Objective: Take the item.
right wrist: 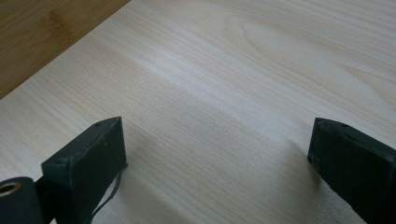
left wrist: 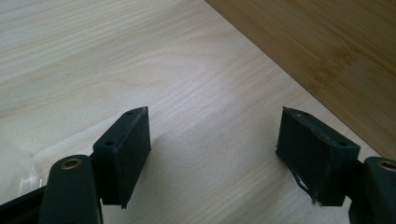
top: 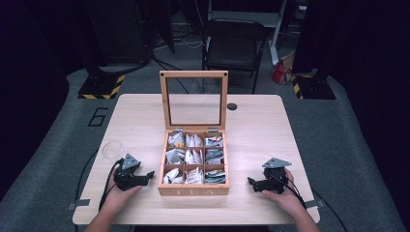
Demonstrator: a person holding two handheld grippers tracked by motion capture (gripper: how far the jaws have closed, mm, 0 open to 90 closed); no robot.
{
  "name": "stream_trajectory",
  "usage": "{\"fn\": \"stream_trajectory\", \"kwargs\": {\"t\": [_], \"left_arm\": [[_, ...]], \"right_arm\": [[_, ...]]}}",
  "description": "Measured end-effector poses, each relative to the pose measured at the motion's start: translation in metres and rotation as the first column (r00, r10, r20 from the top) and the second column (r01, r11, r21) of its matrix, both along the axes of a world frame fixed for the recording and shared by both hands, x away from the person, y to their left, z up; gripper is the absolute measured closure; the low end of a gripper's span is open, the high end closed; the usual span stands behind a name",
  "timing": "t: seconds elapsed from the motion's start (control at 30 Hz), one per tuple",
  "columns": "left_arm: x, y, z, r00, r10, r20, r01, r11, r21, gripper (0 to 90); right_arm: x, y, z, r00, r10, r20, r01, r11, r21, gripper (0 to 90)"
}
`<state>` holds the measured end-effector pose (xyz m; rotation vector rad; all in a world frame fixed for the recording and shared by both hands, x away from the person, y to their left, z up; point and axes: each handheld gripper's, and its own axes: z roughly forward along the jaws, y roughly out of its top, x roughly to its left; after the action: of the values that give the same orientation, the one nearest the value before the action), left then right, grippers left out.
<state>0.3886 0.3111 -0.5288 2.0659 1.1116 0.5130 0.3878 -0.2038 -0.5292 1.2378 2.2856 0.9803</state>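
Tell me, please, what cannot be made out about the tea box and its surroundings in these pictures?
- Tea bag labels in the tea box: too small in the high view.
- Clear cup contents: too faint in the high view.
- Box interior: cut off by the frame edge in both gripper views; just its wooden side shows.

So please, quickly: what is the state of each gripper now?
Left gripper: open, holding nothing, resting on the table beside the tea box.
Right gripper: open, holding nothing, also on the table.

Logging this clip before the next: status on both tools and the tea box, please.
Left tool and right tool open, empty, resting on table either side. Tea box between them, lid up, compartments full. Clear cup behind left tool.
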Motion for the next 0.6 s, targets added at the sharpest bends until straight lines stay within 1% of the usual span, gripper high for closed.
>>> {"fn": "stream_trajectory", "kwargs": {"t": [0.1, 0.13, 0.2, 0.23, 0.33, 0.37, 0.4, 0.43, 0.47, 0.5, 0.53, 0.57, 0.6], "left_arm": [[0.0, -0.0001, -0.0001, 1.0, 0.0, -0.001, 0.0, 1.0, -0.003, 25.6], [0.0002, 0.0003, 0.0001, 0.9999, -0.014, -0.005, 0.014, 0.9999, 0.006, 25.6], [0.0001, -0.0006, -0.0005, 0.9998, -0.018, -0.003, 0.018, 0.9998, 0.005, 20.7], [0.0003, -0.0001, 0.0001, 0.9996, -0.027, -0.003, 0.027, 0.9995, 0.017, 20.7], [0.0003, -0.0004, -0.0001, 0.9995, -0.032, -0.007, 0.032, 0.9994, 0.016, 18.6], [0.0005, 0.0, 0.0003, 0.9993, -0.035, -0.007, 0.036, 0.9991, 0.023, 18.6], [0.0005, 0.0, 0.0003, 0.9993, -0.035, -0.007, 0.036, 0.9991, 0.023, 18.6], [0.0006, -0.0004, -0.0004, 0.9995, -0.031, 0.001, 0.031, 0.9993, 0.019, 18.6], [0.0007, 0.0002, 0.0003, 0.9993, -0.038, -0.003, 0.038, 0.999, 0.026, 18.6], [0.0006, -0.0002, -0.0003, 0.9995, -0.032, 0.002, 0.032, 0.9992, 0.021, 18.5], [0.0007, 0.0001, 0.0002, 0.9993, -0.037, -0.003, 0.037, 0.999, 0.025, 18.6], [0.0006, -0.0002, -0.0002, 0.9995, -0.033, -0.001, 0.033, 0.9993, 0.02, 18.6], [0.0007, 0.0, 0.0, 0.9994, -0.036, -0.001, 0.036, 0.9991, 0.024, 18.6]], "right_arm": [[0.0003, -0.0003, 0.0, 1.0, 0.003, 0.003, -0.003, 1.0, -0.002, 3.5], [0.0002, -0.0002, 0.0, 1.0, 0.002, 0.002, -0.002, 1.0, -0.001, 3.5], [-0.0001, 0.0, 0.0, 1.0, -0.001, 0.0, 0.001, 1.0, 0.0, 3.5], [0.0002, -0.0002, 0.0, 1.0, 0.002, 0.002, -0.002, 1.0, -0.001, 3.5], [0.0003, -0.0003, 0.0, 1.0, 0.003, 0.003, -0.003, 1.0, -0.002, 3.5], [0.0003, -0.0003, 0.0, 1.0, 0.003, 0.003, -0.003, 1.0, -0.002, 3.6], [0.0003, -0.0003, 0.0, 1.0, 0.003, 0.003, -0.003, 1.0, -0.002, 3.6], [0.0003, -0.0002, 0.0, 1.0, 0.003, 0.003, -0.003, 1.0, -0.002, 3.5], [0.0003, -0.0002, 0.0, 1.0, 0.003, 0.003, -0.003, 1.0, -0.002, 3.5], [0.0003, -0.0002, 0.0, 1.0, 0.003, 0.003, -0.003, 1.0, -0.002, 3.5], [0.0002, -0.0002, 0.0, 1.0, 0.002, 0.002, -0.002, 1.0, -0.001, 3.5], [0.0002, -0.0002, 0.0, 1.0, 0.002, 0.002, -0.002, 1.0, -0.001, 3.5], [0.0003, -0.0003, 0.0, 1.0, 0.003, 0.003, -0.003, 1.0, -0.002, 3.5]]}}
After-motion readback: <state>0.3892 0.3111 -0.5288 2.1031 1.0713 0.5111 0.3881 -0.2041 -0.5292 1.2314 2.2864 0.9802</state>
